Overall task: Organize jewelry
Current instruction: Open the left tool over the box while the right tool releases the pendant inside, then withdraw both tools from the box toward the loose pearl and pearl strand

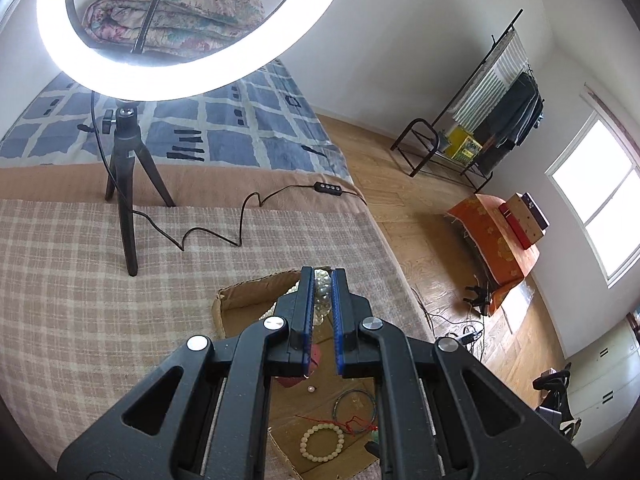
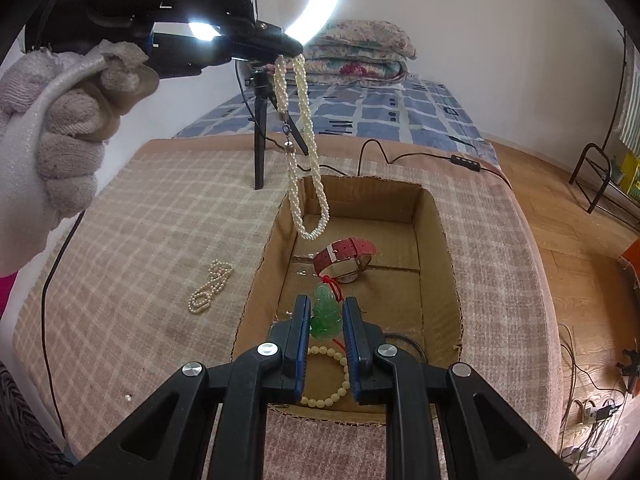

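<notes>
The left gripper [image 2: 294, 54] is seen clamped on a twisted pearl necklace [image 2: 308, 184], whose loop hangs down from the closed tips above the cardboard box [image 2: 438, 248], its lowest part suspended over the far end of the box interior; in the left wrist view the same pearls are glimpsed between and beyond the blue pads [image 1: 339, 320]. That gripper is carried by a gloved hand [image 2: 60, 128] at the upper left of the right wrist view. The right gripper [image 2: 326, 320] is held lower, pointing down into the box, with a green carved pendant [image 2: 326, 314] between its blue pads; the pads appear to be pressed on the pendant's sides. A red cord [image 2: 334, 284] is tied at the pendant's top. Just beyond the pendant a red-strapped watch [image 2: 346, 262] rests on the box floor, and near the right gripper a cream bead bracelet [image 2: 332, 380] lies in the box. A green bangle [image 1: 355, 406] is also seen on the box floor in the left wrist view. Outside the box, to its left, a small pearl strand [image 2: 210, 286] lies on the plaid bed cover [image 2: 140, 240]. Farther back a ring light [image 1: 160, 72] stands on its tripod on the bed.
</notes>
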A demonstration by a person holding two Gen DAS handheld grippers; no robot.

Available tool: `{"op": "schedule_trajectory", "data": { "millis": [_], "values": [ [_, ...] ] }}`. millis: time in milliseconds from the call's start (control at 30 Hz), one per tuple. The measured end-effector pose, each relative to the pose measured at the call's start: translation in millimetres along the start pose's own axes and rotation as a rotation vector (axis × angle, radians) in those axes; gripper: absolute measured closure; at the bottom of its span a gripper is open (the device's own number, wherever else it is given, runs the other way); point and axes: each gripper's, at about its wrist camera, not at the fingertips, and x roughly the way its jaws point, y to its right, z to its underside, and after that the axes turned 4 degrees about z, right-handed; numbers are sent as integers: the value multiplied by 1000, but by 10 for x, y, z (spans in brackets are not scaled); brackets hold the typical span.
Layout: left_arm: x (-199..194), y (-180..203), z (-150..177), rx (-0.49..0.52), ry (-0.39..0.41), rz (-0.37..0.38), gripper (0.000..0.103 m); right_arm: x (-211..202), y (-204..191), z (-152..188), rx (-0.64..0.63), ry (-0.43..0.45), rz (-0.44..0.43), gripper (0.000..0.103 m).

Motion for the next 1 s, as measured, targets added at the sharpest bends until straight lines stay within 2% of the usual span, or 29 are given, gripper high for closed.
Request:
{"op": "schedule_trajectory", "data": {
  "millis": [133,333,400,433,467,500,567,633,700,1000],
  "values": [
    [109,-55,32,-2,-20,-19,97,32,0,13,-2,-12,7,88],
    [138,-28,52,12,-33,-9,97,42,-20,23,-19,-17,4,87],
    [124,-9,46,12,-42,-3,93,21,-35,22,-19,-7,11,69],
    [125,-5,39,9,-55,-3,85,13,-40,23,-18,-5,9,64],
    [118,-5,32,4,-58,-8,63,0,-43,19,-16,-1,15,52],
    [82,-4,36,1,-42,-10,57,-14,-47,17,-15,9,28,39],
    [16,7,39,11,-19,-21,57,-48,-56,2,-18,28,40,31],
    [-24,0,44,12,-19,-24,57,-74,-55,-13,-14,35,48,27],
    [-68,-15,55,11,-19,-27,57,-101,-54,-16,-8,46,53,18],
    [-409,-87,112,32,17,-72,57,-247,-175,-59,-40,71,68,17]
  ]
}}
